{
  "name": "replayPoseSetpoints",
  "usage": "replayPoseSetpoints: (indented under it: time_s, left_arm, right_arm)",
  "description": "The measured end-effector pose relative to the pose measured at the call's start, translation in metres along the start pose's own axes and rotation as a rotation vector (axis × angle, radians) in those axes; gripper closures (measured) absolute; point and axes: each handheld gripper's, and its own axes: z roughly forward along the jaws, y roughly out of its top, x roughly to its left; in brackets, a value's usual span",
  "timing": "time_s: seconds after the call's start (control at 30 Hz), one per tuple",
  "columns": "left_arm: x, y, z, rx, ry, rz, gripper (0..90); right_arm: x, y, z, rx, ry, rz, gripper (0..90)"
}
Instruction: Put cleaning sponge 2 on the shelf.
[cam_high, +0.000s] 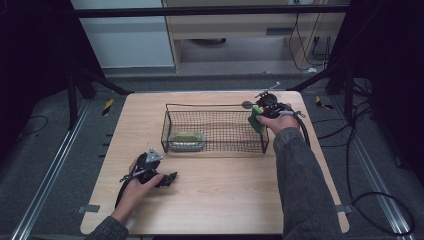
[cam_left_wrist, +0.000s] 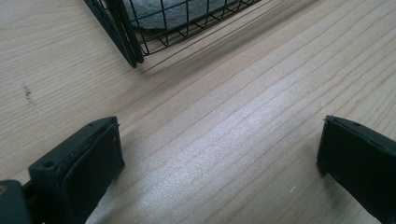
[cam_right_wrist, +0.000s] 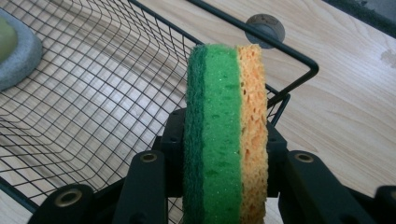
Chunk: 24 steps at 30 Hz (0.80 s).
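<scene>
While moving from the left side of the surface (cam_high: 210, 200), first to note: left gripper (cam_high: 170, 178) resting low on the wood, fingers (cam_left_wrist: 88, 163) released and wide apart, nothing between them, well apart from the work. Next, in the middle, the wire basket (cam_high: 215, 107), with one grey-and-yellowish sponge (cam_high: 186, 140) already lying in its left end. Then, at the right, the right gripper (cam_high: 258, 118) clenched on the green-and-yellow sponge (cam_right_wrist: 226, 135), held on edge just above the right end of the basket, over the rim. To do this step well, probably best: bring the sponge fully inside the wire rim before lowering, keep it away from the corner wire, aim for the free mesh floor to the right of the lying sponge, and release only when low, so no bounce out. Possible trouble: the sponge catching on the rim and tipping outside. Counted: two grippers, two sponges (one in the basket, one held), one basket, one round grey disc (cam_right_wrist: 265, 26) on the surface beyond the basket's far corner.
</scene>
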Motion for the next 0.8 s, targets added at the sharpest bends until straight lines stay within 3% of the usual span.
replayPoseSetpoints:
  time_s: [0.33,0.8]
  left_arm:
    - [0.000,0.000,0.000,0.000,-0.001,0.001,0.0]
    - [0.000,0.000,0.000,0.000,-0.002,0.002,0.0]
  right_arm:
    - [0.000,-0.004,0.011,0.018,0.003,0.010,64.0]
    - [0.004,-0.006,0.025,0.048,-0.013,-0.018,63.7]
